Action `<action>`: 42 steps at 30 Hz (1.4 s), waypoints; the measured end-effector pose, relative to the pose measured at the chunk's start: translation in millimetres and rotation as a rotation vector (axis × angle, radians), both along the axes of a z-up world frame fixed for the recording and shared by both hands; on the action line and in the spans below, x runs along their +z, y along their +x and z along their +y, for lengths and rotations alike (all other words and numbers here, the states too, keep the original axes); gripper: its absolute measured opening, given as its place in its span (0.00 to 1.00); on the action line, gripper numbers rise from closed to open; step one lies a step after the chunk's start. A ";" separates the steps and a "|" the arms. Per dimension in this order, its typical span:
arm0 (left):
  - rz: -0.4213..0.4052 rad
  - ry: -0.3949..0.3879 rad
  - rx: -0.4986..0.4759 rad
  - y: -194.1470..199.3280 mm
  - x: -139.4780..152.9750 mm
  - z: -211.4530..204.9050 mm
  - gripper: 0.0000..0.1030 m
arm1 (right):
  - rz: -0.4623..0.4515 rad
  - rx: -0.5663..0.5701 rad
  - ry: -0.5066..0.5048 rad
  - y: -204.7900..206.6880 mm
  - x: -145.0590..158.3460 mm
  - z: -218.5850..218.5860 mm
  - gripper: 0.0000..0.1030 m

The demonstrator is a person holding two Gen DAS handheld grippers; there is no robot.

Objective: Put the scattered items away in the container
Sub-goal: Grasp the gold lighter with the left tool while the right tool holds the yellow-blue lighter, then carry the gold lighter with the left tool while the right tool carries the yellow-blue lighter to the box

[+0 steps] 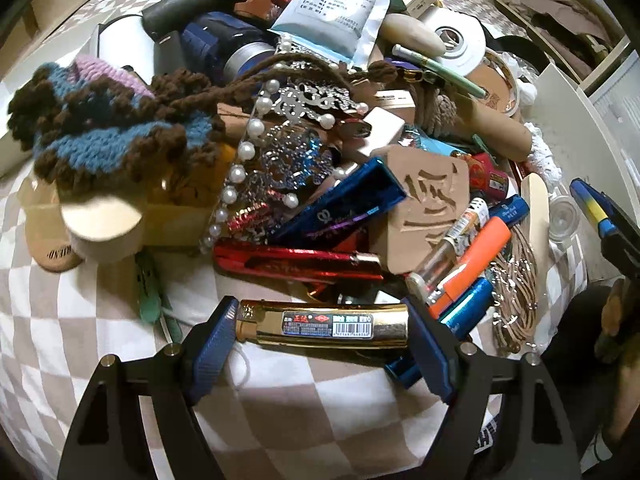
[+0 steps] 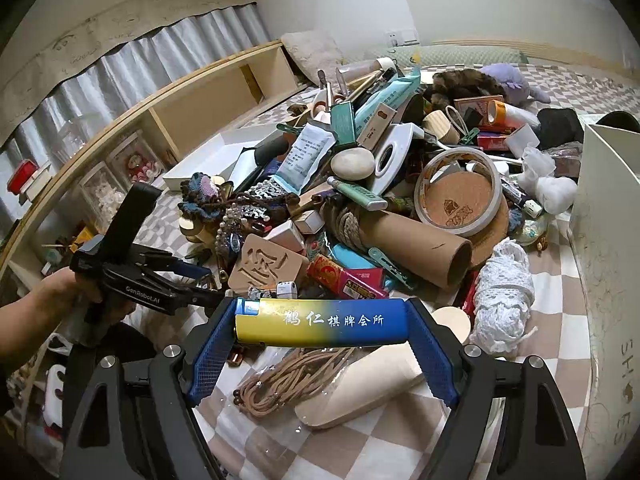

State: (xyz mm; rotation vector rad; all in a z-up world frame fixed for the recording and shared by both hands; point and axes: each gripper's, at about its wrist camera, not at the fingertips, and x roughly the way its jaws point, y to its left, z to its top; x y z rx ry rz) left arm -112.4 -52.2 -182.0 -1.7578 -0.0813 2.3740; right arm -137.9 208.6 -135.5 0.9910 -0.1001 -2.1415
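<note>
My left gripper is shut on a gold lighter, held crosswise between the blue pads just in front of the pile. My right gripper is shut on a blue and yellow lighter, held crosswise above a bundle of tan cord. The right gripper with its lighter shows at the right edge of the left wrist view. The left gripper shows at the left of the right wrist view. A white box, the container, stands at the right.
A big pile of small items lies on the checked cloth: a crocheted piece, a pearl crown, a carved wooden block, a cardboard tube, a tape roll. A wooden shelf runs behind.
</note>
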 end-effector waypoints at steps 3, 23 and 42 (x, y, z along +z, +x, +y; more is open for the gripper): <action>0.031 -0.009 0.014 11.0 6.8 5.2 0.79 | 0.004 0.006 0.008 1.2 -0.1 -2.2 0.80; 0.265 0.058 0.117 25.0 39.4 20.8 0.79 | 0.074 -0.022 0.026 21.2 11.5 -3.8 0.80; 0.447 0.116 0.107 44.3 100.1 51.9 0.79 | 0.140 -0.147 -0.024 53.1 51.1 31.1 0.80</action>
